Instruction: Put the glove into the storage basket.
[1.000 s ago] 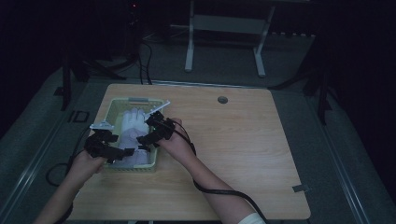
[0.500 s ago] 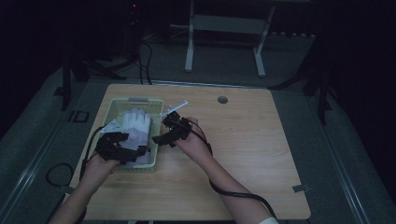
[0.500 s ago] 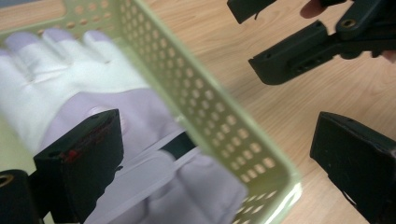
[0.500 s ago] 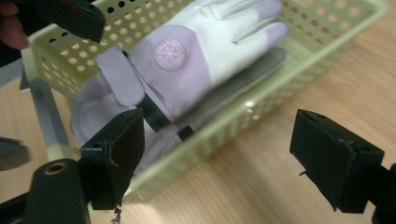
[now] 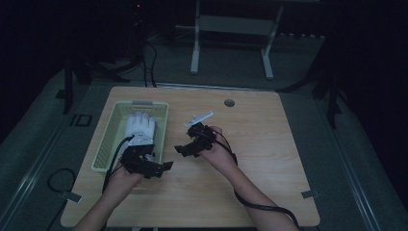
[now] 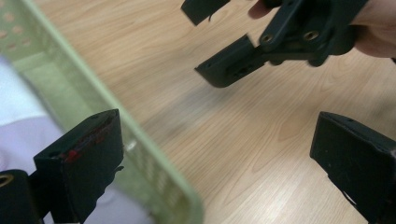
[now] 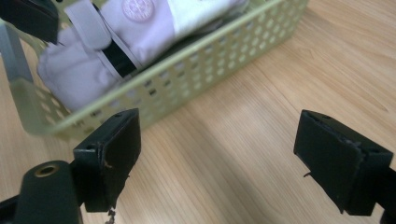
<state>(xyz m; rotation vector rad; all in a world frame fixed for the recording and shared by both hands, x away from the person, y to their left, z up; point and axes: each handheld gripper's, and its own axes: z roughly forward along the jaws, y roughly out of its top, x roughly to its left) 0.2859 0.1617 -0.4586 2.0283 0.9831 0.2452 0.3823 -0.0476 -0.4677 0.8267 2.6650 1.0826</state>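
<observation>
White glove (image 5: 140,129) in green basket (image 5: 107,144); basket wall between it and both hand-held grippers, spread, empty.

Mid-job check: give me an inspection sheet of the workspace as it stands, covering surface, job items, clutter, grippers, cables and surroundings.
Surface: light wooden table, with a round grommet hole near the far edge.
Job's things: green perforated basket at the table's left; white glove lying inside it.
Clutter: nothing seen.
Grippers: left gripper open, one jaw over the basket's near corner, holding nothing; right gripper open over bare table beside the basket, holding nothing.
Cables: black cable trails from the right gripper along the forearm; another black cable runs from the left gripper.
Surroundings: dim room, grey floor, white frame legs beyond the table.
</observation>
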